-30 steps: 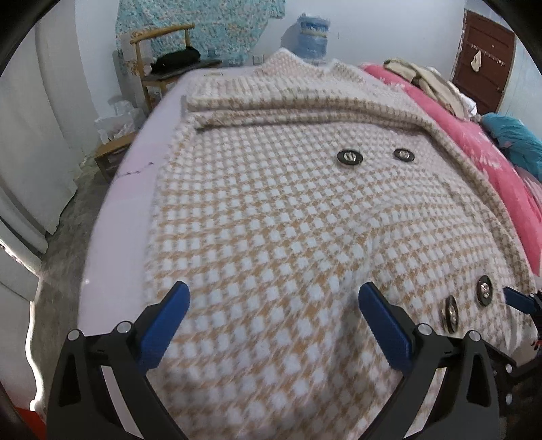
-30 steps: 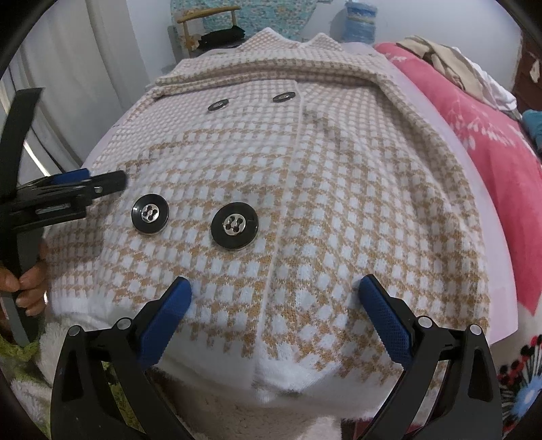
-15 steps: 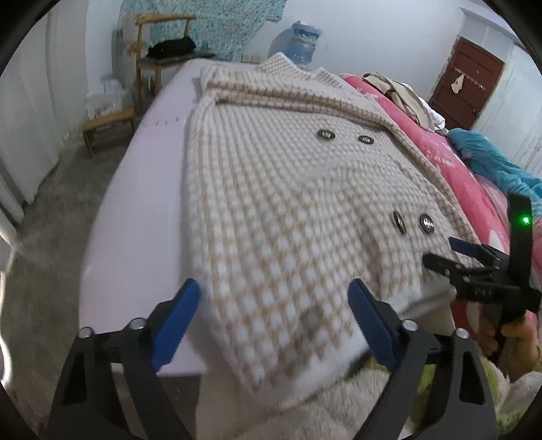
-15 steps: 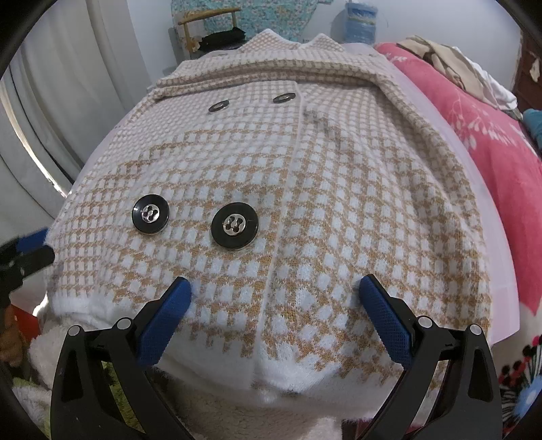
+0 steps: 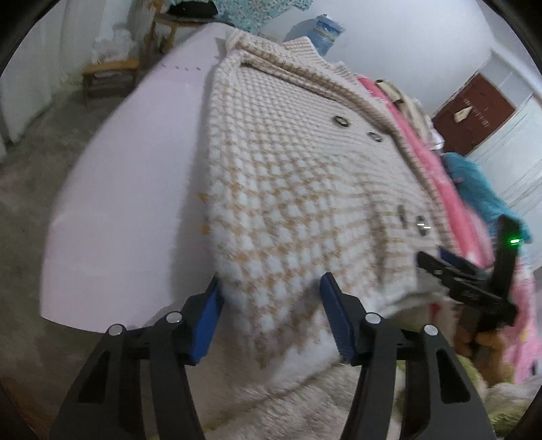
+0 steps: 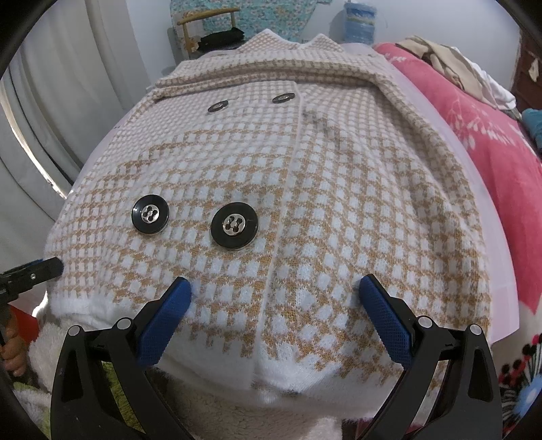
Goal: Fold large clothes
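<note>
Knit coat (image 6: 305,189): tan-and-white houndstooth check, white hem band. Coat buttons (image 6: 234,225): glossy black rims, silver centres. Board beneath (image 5: 135,176): pale lilac. Blanket (image 6: 474,135): pink with white leaf print. Left gripper (image 5: 271,304) and right gripper (image 6: 274,311): black frames, blue finger pads. Water jug (image 6: 359,18): blue. Door (image 5: 474,115): dark red-brown.

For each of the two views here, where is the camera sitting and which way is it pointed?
Left wrist: behind the open left tool, at the checked coat's near-left hem corner, facing up the bed; the right tool shows at right.
Right wrist: behind the open right tool, centred over the hem, facing the collar; the left tool tip enters at left.
Shared: the coat, its black buttons, pink blanket, water jug.
</note>
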Demonstrator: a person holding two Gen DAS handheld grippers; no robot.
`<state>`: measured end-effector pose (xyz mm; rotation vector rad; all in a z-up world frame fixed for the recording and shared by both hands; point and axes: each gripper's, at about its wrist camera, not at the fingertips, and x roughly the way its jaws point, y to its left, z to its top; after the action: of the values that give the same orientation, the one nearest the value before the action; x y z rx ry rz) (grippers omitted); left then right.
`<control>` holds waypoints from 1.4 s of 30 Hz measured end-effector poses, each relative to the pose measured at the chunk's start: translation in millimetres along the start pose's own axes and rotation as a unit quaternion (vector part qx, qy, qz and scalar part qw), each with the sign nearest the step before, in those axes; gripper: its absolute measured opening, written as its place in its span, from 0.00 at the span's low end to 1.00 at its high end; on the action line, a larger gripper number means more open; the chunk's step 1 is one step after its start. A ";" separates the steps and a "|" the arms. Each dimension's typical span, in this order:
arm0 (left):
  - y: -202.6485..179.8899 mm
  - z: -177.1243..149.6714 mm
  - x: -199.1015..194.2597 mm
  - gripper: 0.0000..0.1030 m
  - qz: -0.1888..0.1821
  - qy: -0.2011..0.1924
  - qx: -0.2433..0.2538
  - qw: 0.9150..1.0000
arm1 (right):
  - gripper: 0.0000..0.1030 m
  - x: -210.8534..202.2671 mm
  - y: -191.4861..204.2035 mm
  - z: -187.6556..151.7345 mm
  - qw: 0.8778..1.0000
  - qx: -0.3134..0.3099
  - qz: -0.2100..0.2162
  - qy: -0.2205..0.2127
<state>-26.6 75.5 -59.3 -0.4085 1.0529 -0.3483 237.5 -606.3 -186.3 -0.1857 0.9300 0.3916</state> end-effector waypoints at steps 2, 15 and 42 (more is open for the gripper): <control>1.0 -2.7 -1.2 0.53 -0.022 0.005 -0.006 1.000 | 0.92 -0.7 -0.6 -0.6 1.000 0.000 0.001 -0.001; 11.8 -10.3 -10.5 0.44 -0.123 0.013 -0.068 0.990 | 0.92 -3.7 0.0 -2.3 1.000 0.004 0.003 -0.008; 10.6 -3.8 4.5 0.44 -0.208 0.027 -0.131 0.969 | 0.92 -4.7 -2.7 -3.5 1.000 0.004 0.003 -0.010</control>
<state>-27.1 82.0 -69.5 -0.8682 1.0672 -0.5985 233.5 -611.1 -184.6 -0.1707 0.9135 0.3949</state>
